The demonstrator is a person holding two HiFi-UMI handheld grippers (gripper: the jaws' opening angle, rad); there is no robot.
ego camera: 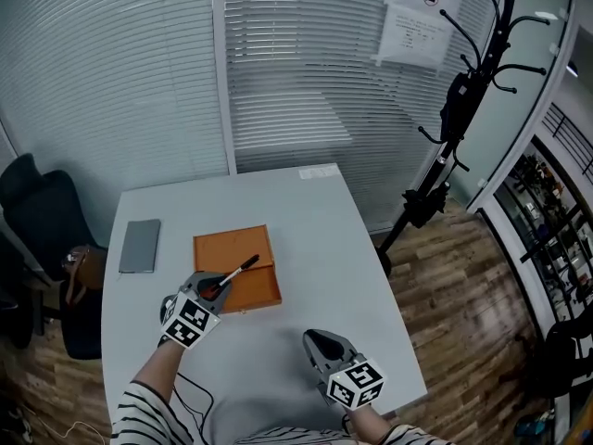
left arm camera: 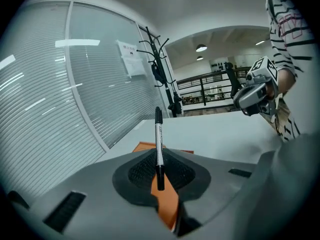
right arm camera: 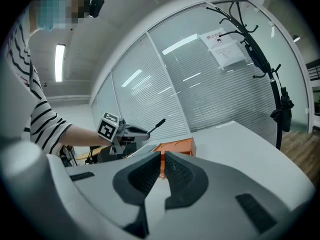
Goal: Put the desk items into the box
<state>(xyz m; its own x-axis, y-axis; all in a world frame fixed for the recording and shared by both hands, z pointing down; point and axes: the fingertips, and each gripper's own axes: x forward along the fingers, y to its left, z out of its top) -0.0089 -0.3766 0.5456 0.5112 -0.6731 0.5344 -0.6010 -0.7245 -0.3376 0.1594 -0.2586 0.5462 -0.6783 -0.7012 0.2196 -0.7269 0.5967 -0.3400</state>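
Marker [ego camera: 238, 273] pinched in left gripper [ego camera: 211, 288], jaws clamped on its lower barrel, tip end sticking out far-right over near-left corner of orange box [ego camera: 232, 247]. Right gripper [ego camera: 320, 344] hangs over near right part of table [ego camera: 320, 235], jaws pretty much together, nothing in them. Grey notebook [ego camera: 140, 245] lies left of box.

An office room with glass walls.
A white desk [ego camera: 315, 239] stands with a black swivel chair [ego camera: 42, 221] at its side. Behind it are glass partitions hung with slatted blinds [ego camera: 111, 72]. A printed notice [ego camera: 422, 12] is stuck to the glass (its text too small to read), a black coat stand [ego camera: 473, 91] rises near the corner, the floor [ego camera: 463, 286] is wood-patterned plank, and a strip light [right arm camera: 60, 61] runs along the ceiling.
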